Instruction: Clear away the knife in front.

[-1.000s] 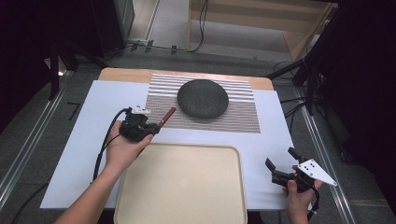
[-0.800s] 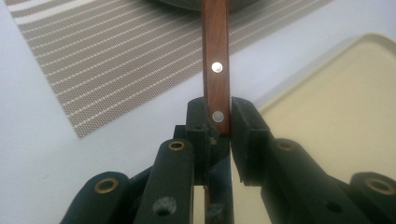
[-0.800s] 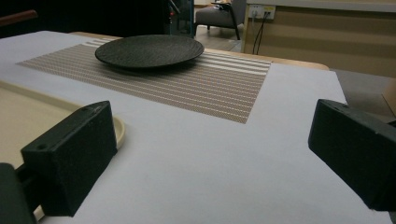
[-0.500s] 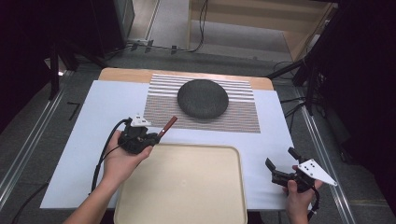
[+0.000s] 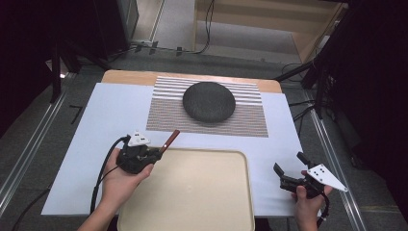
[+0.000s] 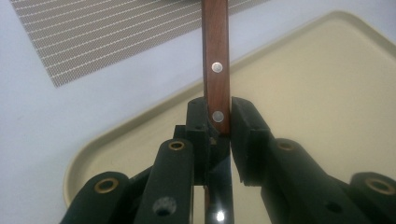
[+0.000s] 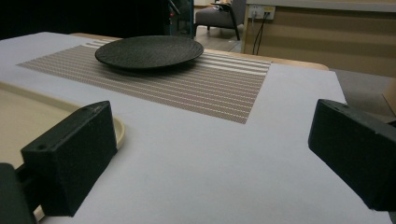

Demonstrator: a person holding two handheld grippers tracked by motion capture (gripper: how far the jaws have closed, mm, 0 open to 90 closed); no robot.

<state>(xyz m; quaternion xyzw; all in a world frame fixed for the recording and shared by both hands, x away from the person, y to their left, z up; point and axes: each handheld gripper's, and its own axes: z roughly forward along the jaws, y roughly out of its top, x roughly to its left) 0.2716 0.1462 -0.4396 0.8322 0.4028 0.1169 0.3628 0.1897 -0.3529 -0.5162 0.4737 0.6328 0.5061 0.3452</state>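
My left gripper (image 5: 156,155) is shut on a knife with a riveted brown wooden handle (image 5: 170,140), held over the far left corner of the beige tray (image 5: 192,202). In the left gripper view the handle (image 6: 215,70) sticks out past the jaws (image 6: 218,116) and a shiny blade runs back under them, above the tray (image 6: 317,84). My right gripper (image 5: 291,171) stands open near the table's front right, with nothing between its fingers (image 7: 210,154). A dark round plate (image 5: 209,101) sits on a striped placemat (image 5: 250,120) at the back.
A white sheet (image 5: 110,110) covers the table. The right gripper view shows the plate (image 7: 149,50) on the placemat (image 7: 210,88) ahead and the tray's rim (image 7: 119,130) at left. Cables and dark stands lie on the floor beyond the table.
My left gripper has drawn back toward the person with the knife, from beside the placemat to the tray's far left corner. The right gripper has stayed put.
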